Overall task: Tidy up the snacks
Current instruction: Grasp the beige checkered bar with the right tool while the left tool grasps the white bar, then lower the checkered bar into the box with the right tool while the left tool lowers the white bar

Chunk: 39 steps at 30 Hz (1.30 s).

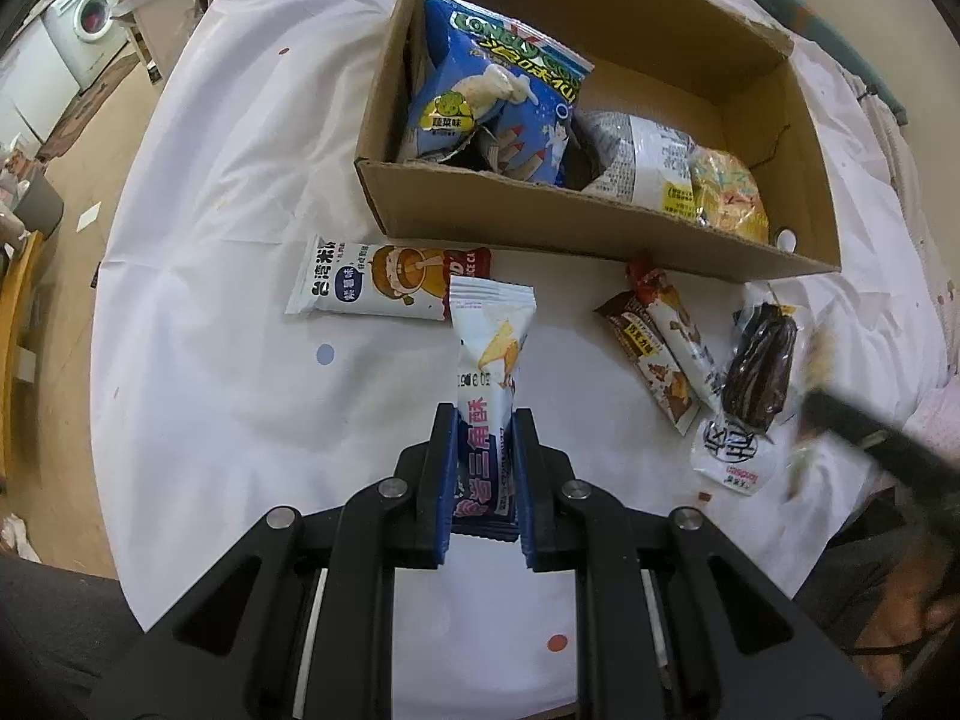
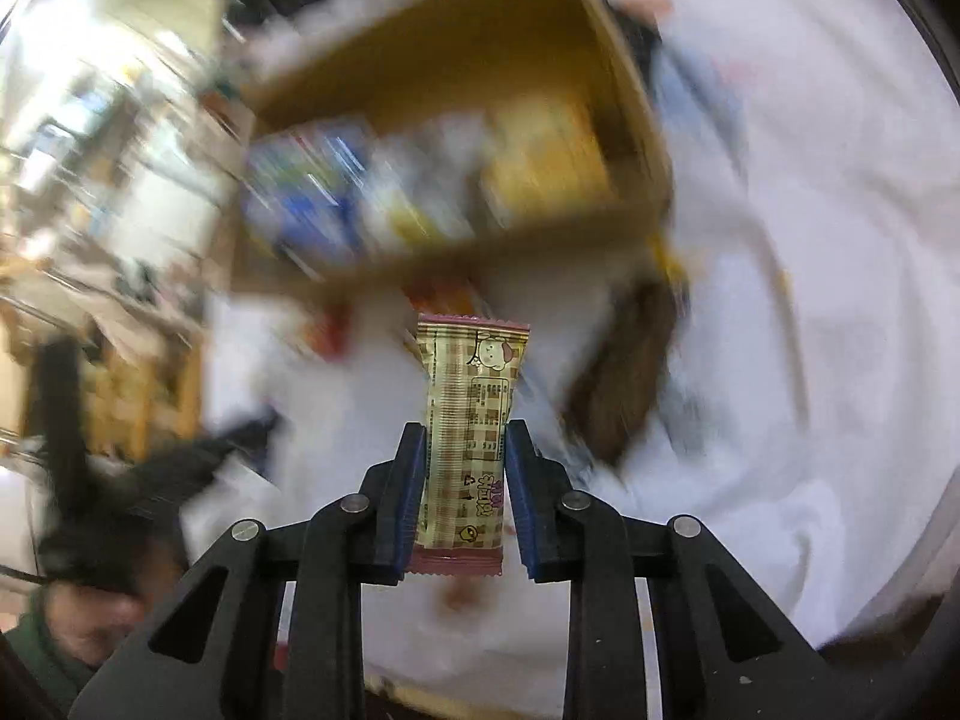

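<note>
My left gripper is shut on a white and pink snack packet, held above the table short of the cardboard box. The box holds a blue bag, a grey-white packet and a yellow packet. My right gripper is shut on a beige checked snack bar, held above the table before the blurred box. The right gripper shows as a dark blur at the right of the left wrist view.
On the white tablecloth lie a white and orange rice cracker packet, brown chocolate bars and a dark brown packet. The round table's edge runs along the left; a washing machine stands beyond.
</note>
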### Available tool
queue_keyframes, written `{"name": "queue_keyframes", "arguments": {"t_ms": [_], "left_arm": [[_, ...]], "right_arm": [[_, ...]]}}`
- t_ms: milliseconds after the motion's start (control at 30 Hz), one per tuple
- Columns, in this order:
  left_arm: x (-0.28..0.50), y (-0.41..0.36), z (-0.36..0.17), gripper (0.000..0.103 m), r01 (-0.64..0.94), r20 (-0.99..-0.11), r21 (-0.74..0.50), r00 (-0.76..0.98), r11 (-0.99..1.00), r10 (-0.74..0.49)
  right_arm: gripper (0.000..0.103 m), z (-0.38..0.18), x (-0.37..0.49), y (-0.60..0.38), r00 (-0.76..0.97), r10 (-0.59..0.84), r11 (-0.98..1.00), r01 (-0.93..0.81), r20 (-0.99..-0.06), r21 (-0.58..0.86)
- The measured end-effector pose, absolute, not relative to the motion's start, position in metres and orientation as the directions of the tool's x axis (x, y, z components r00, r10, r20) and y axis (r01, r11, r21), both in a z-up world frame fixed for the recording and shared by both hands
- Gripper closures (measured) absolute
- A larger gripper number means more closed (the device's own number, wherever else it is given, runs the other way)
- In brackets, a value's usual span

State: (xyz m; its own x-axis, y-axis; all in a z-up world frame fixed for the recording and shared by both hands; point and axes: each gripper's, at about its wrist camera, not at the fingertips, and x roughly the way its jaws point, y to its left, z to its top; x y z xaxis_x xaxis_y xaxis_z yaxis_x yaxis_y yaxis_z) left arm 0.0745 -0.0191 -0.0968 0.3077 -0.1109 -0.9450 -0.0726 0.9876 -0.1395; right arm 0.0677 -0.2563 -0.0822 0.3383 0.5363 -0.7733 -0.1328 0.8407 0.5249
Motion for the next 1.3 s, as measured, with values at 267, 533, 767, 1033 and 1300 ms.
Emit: {"name": "queue_keyframes", "arguments": {"t_ms": [267, 533, 767, 1033, 1300], "left_arm": [[0.071, -0.024, -0.084, 0.089, -0.046, -0.926, -0.098, 0.369, 0.994, -0.075], [0.082, -0.014, -0.032, 0.089, -0.032, -0.870, -0.091, 0.488, 0.995, -0.064], [0.110, -0.010, 0.015, 0.089, -0.005, -0.817, -0.084, 0.574, 0.996, -0.066], [0.140, -0.021, 0.039, 0.089, 0.038, -0.776, -0.056, 0.627, 0.998, -0.067], [0.168, -0.042, 0.024, 0.089, 0.078, -0.783, -0.056, 0.615, 0.995, -0.092]], "right_arm": [[0.075, -0.044, 0.060, -0.259, 0.455, 0.591, 0.799, -0.211, -0.667, 0.564], [0.075, -0.029, 0.078, -0.254, 0.491, 0.583, 0.799, -0.205, -0.647, 0.565], [0.075, -0.006, 0.106, -0.256, 0.541, 0.555, 0.820, -0.225, -0.632, 0.527], [0.075, 0.004, 0.140, -0.267, 0.577, 0.529, 0.829, -0.196, -0.622, 0.524], [0.075, -0.028, 0.167, -0.278, 0.544, 0.512, 0.830, -0.113, -0.665, 0.546]]}}
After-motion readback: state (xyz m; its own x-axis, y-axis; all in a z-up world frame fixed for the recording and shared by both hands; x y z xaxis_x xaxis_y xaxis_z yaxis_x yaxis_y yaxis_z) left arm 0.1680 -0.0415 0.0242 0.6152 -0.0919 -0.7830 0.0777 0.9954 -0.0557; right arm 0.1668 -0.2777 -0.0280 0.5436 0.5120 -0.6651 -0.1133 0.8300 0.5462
